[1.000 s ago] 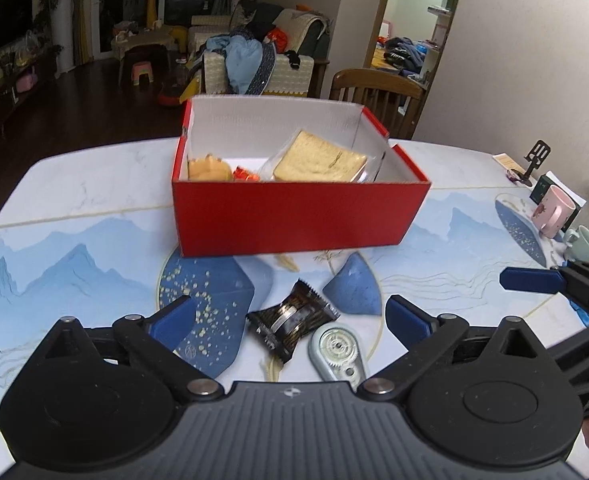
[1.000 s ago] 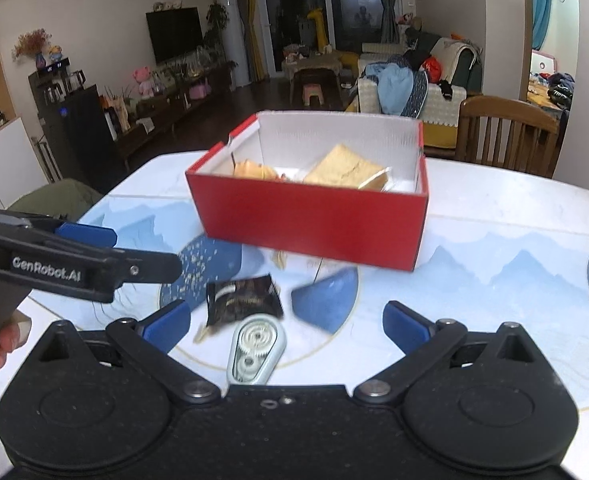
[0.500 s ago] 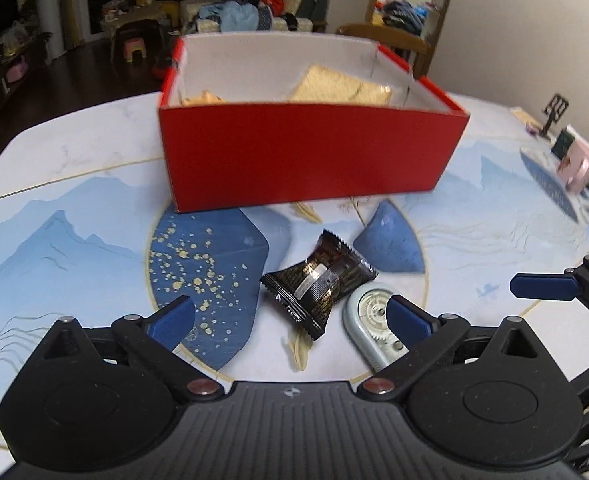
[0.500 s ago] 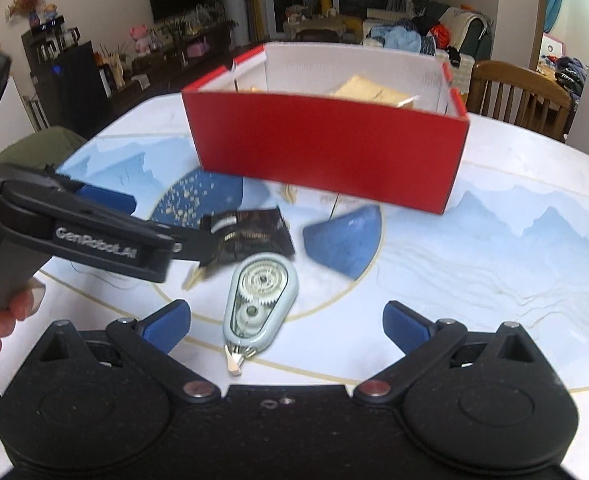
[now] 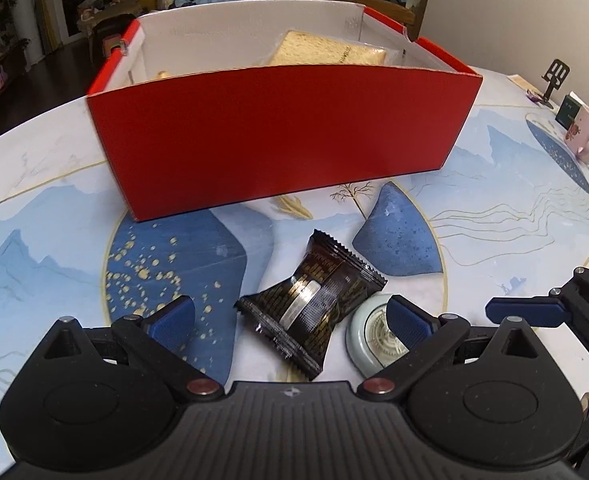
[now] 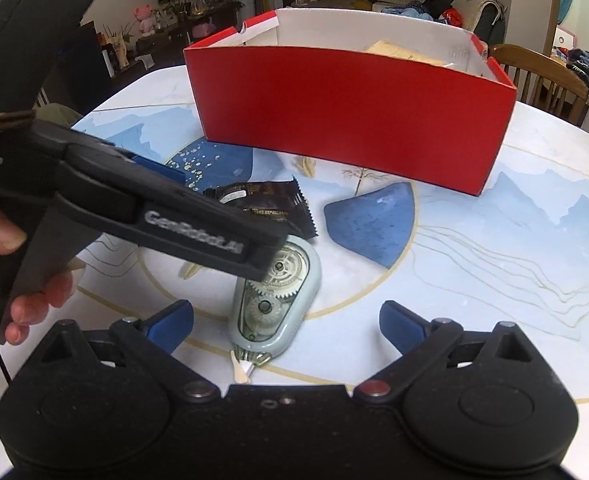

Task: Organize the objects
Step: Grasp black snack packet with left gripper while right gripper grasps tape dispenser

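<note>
- The left gripper (image 5: 290, 320) is hovering low over the table (image 5: 494, 216) with its jaws standing wide apart and nothing gripped between them.
- A black snack packet (image 5: 312, 306) is lying flat on the table in the gap between those jaws, closer to the right-hand blue pad (image 5: 408, 322) than to the left-hand one; whether it is touching either pad cannot be told.
- A pale green correction tape dispenser (image 5: 370, 338) is lying just beside the packet, partly hidden behind the right-hand pad.
- The right gripper (image 6: 286, 326) is also sitting low with its jaws spread wide, holding nothing.
- In the right wrist view the correction tape dispenser (image 6: 274, 300) is lying between the jaws, nearer the left-hand pad, its tip pointing back toward the camera.
- The left gripper (image 6: 214, 216) is reaching across that view from the left, one finger overlapping the far end of the dispenser and part of the snack packet (image 6: 266, 202).
- A hand (image 6: 10, 264) is wrapping around the left gripper's handle at the left edge.
- A red box (image 5: 278, 136) is standing ahead of both sets of jaws, beyond the packet, with a wrapped slice of bread (image 5: 326, 54) leaning inside toward its far right corner.
- A pink mug (image 5: 584, 140) is standing well off to the right of the left jaws, near the table's edge.
</note>
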A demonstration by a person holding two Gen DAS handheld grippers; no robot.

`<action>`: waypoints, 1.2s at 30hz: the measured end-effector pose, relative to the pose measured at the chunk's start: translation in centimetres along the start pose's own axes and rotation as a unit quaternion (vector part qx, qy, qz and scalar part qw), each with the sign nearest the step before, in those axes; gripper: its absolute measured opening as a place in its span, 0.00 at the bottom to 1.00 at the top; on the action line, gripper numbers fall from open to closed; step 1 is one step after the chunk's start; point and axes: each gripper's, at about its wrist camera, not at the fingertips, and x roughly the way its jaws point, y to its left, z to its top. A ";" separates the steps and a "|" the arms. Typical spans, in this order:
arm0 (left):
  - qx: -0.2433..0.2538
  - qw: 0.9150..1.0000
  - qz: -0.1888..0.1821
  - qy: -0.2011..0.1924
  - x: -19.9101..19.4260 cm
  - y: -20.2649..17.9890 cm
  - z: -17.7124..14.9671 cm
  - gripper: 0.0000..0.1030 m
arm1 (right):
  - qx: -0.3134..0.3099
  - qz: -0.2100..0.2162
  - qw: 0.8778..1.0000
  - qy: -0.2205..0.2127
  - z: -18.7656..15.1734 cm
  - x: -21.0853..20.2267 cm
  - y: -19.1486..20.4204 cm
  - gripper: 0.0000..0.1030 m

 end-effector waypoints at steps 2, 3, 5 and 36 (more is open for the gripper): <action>0.000 1.000 0.002 0.004 0.5 0.0 0.1 0.99 | 0.002 0.001 1.000 0.003 0.2 0.3 -0.1 0.94; -0.003 1.000 0.001 0.006 0.7 0.0 0.2 0.99 | 0.004 0.001 1.000 0.003 0.2 0.4 -0.1 0.93; -0.015 1.000 -0.005 0.009 1.1 0.4 0.3 0.99 | 0.007 0.000 1.000 0.005 0.4 0.8 -0.1 0.92; 0.034 0.999 -0.031 -0.005 1.6 0.0 0.2 0.76 | 0.044 -0.060 0.997 -0.004 0.2 0.4 -5.5 0.46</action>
